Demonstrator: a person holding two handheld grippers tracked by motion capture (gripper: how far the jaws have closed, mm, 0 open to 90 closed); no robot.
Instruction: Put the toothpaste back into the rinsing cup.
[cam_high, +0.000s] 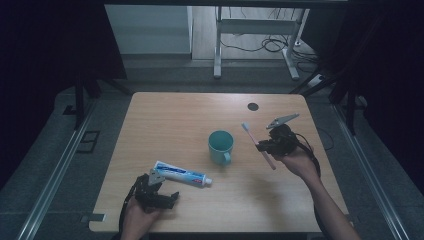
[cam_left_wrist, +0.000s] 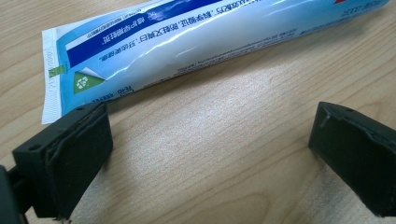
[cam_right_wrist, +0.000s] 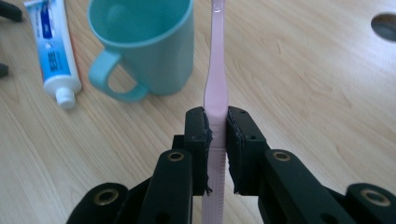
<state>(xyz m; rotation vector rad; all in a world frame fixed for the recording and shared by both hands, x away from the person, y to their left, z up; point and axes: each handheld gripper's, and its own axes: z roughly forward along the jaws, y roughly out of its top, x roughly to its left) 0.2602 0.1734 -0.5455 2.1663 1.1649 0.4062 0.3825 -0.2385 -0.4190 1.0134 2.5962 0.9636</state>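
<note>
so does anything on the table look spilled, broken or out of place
Nothing stands out. The teal cup stands upright with no spill around it, and the capped toothpaste tube lies flat and looks intact. The pink toothbrush is clamped in the right gripper, held off the wooden table. The left gripper is open beside the tube.

The table (cam_high: 180, 115) has a light wood-grain top with a smooth, faintly satin finish. The toothpaste tube (cam_left_wrist: 196, 42) is glossy printed plastic film with a crimped end. The mug (cam_right_wrist: 144, 46) is smooth teal plastic with a soft sheen. The toothbrush (cam_right_wrist: 216, 88) handle is smooth pink plastic. The right gripper (cam_right_wrist: 217, 149) is matt black plastic with rough-edged pads.
</note>
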